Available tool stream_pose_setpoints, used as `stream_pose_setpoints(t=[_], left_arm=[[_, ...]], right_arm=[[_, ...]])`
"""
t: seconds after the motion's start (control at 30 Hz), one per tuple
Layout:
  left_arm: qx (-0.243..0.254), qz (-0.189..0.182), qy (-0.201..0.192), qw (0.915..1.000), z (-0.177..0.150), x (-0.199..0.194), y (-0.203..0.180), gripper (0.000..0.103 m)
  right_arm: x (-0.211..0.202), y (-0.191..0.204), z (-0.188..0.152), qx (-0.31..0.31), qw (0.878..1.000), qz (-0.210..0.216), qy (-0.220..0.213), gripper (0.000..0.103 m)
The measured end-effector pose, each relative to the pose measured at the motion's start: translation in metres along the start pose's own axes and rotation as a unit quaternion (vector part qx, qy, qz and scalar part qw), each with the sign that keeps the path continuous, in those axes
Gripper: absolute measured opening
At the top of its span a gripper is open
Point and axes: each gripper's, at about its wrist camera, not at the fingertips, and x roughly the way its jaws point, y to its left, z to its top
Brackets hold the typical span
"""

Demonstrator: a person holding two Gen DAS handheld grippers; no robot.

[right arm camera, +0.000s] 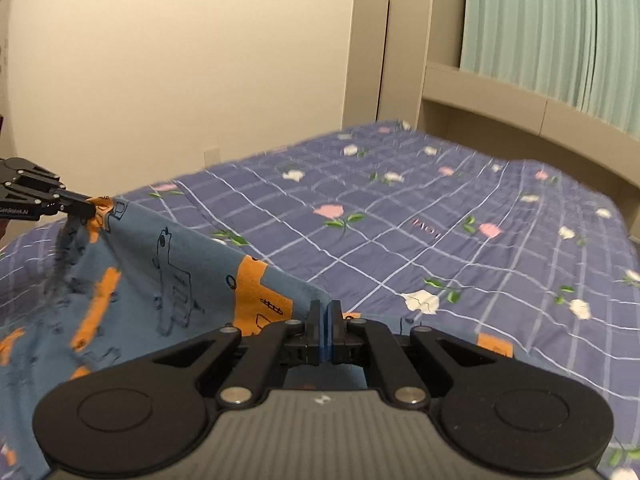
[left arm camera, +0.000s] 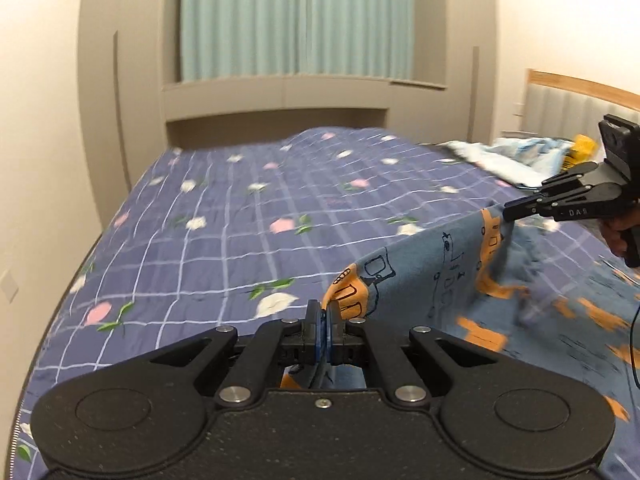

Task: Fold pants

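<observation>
The pants [left arm camera: 436,276] are blue-grey with orange patches and dark line drawings. They are lifted above the bed, stretched between both grippers. My left gripper [left arm camera: 325,312] is shut on one corner of the pants edge. My right gripper [left arm camera: 510,214] is shut on the other corner, at the right in the left wrist view. In the right wrist view the pants [right arm camera: 176,276] run from my right gripper [right arm camera: 326,312] up left to my left gripper [right arm camera: 90,210]. The lower pants drape blurred onto the bed.
The bed has a purple checked quilt with flowers [left arm camera: 248,216], also seen in the right wrist view [right arm camera: 460,240]. A light blue blanket and a yellow item [left arm camera: 532,156] lie by the headboard [left arm camera: 576,100]. A beige ledge and green curtain [left arm camera: 296,20] stand behind.
</observation>
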Motion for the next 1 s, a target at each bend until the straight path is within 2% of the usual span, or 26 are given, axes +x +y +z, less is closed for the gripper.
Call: stream_pose_setpoints(t=[0.2,0.37,0.5,0.73,1.0], left_arm=[[0.071,-0.032,-0.015,0.9968,-0.023,-0.049,-0.048,0.001],[0.140,-0.048,0.001,0.9890,-0.061,-0.073,-0.084,0.001],[0.173,-0.054,0.029,0.9831,-0.096,-0.077,-0.104,0.002],[0.194,-0.048,0.060,0.9779,-0.133,-0.069,-0.116,0.002],[0.196,-0.061,0.066,0.9765,-0.139,-0.089,-0.115,0.001]], right_arm=[[-0.070,0.026,-0.036,0.019,0.999,-0.013,-0.023,0.001],[-0.109,0.049,-0.074,0.038,0.999,-0.022,-0.025,0.001],[-0.122,0.068,-0.109,0.058,0.998,-0.026,-0.012,0.001],[-0.126,0.088,-0.145,0.073,0.997,-0.033,-0.002,0.001],[-0.148,0.102,-0.143,0.041,0.999,-0.022,0.001,0.001]])
